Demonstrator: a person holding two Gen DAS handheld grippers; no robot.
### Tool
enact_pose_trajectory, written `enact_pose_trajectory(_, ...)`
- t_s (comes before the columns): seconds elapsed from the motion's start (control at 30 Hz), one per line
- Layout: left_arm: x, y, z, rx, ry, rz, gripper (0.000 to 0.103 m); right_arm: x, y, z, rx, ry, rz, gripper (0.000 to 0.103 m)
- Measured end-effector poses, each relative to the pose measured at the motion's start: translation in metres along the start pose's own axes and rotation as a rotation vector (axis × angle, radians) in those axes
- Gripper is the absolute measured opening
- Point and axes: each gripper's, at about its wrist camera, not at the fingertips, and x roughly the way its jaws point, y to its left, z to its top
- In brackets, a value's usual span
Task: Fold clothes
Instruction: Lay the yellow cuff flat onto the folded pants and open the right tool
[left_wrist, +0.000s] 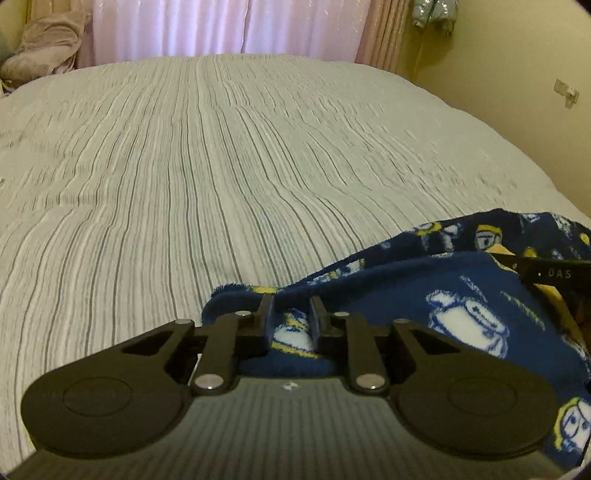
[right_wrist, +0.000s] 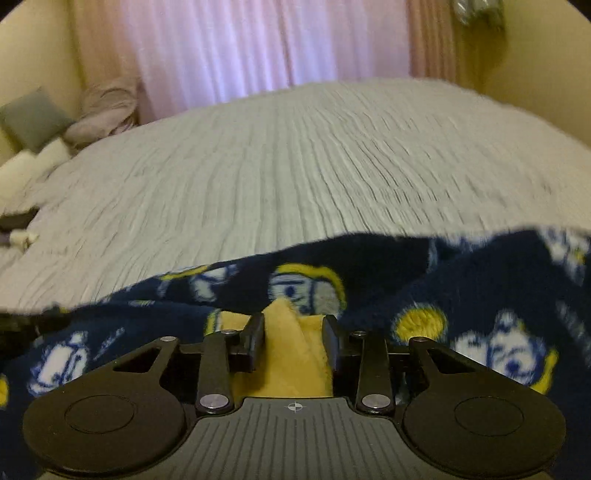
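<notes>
A dark blue fleece garment (left_wrist: 436, 295) printed with white and yellow cartoon figures, with a yellow lining, is held above the striped bed. My left gripper (left_wrist: 291, 306) is shut on a bunched edge of it, at the garment's left end. The other gripper's black finger shows at the right edge of the left wrist view (left_wrist: 550, 275). In the right wrist view the same garment (right_wrist: 369, 277) spreads across the lower frame. My right gripper (right_wrist: 293, 325) is shut on a fold of its yellow lining (right_wrist: 291, 362). The rest of the garment hangs out of sight below.
The bed (left_wrist: 207, 177) has a white and grey striped cover. Pink curtains (left_wrist: 221, 26) hang behind it. A crumpled mauve blanket (left_wrist: 44, 44) and a grey pillow (right_wrist: 33, 118) lie at the far left. A wall socket (left_wrist: 567, 90) is on the right wall.
</notes>
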Motion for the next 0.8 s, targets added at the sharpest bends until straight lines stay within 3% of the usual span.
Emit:
enact_pose_trajectory(0.13,-0.018,0.0,0.007,-0.009,-0.006,0.014,0.018,-0.033,-0.004,-0.005,0.021,-0.032,0.009,0.033)
enact_pose_trajectory(0.23,-0.055,-0.004,0.004,-0.015,-0.043,0.052,0.018,-0.068,-0.004,-0.01,0.021,-0.071,0.009,0.033)
enact_pose_trajectory(0.43,-0.122,-0.02,-0.026,-0.052,-0.089,0.064,0.017,-0.137,0.0,-0.026,0.008,-0.139,0.014,0.033)
enact_pose_trajectory(0.53,-0.137,-0.033,-0.052,-0.065,-0.091,0.038,0.018,-0.15,0.014,-0.055,-0.043,-0.124,0.001,0.033)
enact_pose_trajectory(0.67,-0.125,-0.042,-0.085,-0.101,0.028,0.091,0.019,-0.129,0.007,-0.084,-0.034,-0.038,-0.031,0.033)
enact_pose_trajectory(0.8,-0.146,-0.05,-0.086,-0.098,-0.015,0.108,0.018,-0.151,0.002,-0.083,-0.015,-0.08,-0.031,0.033)
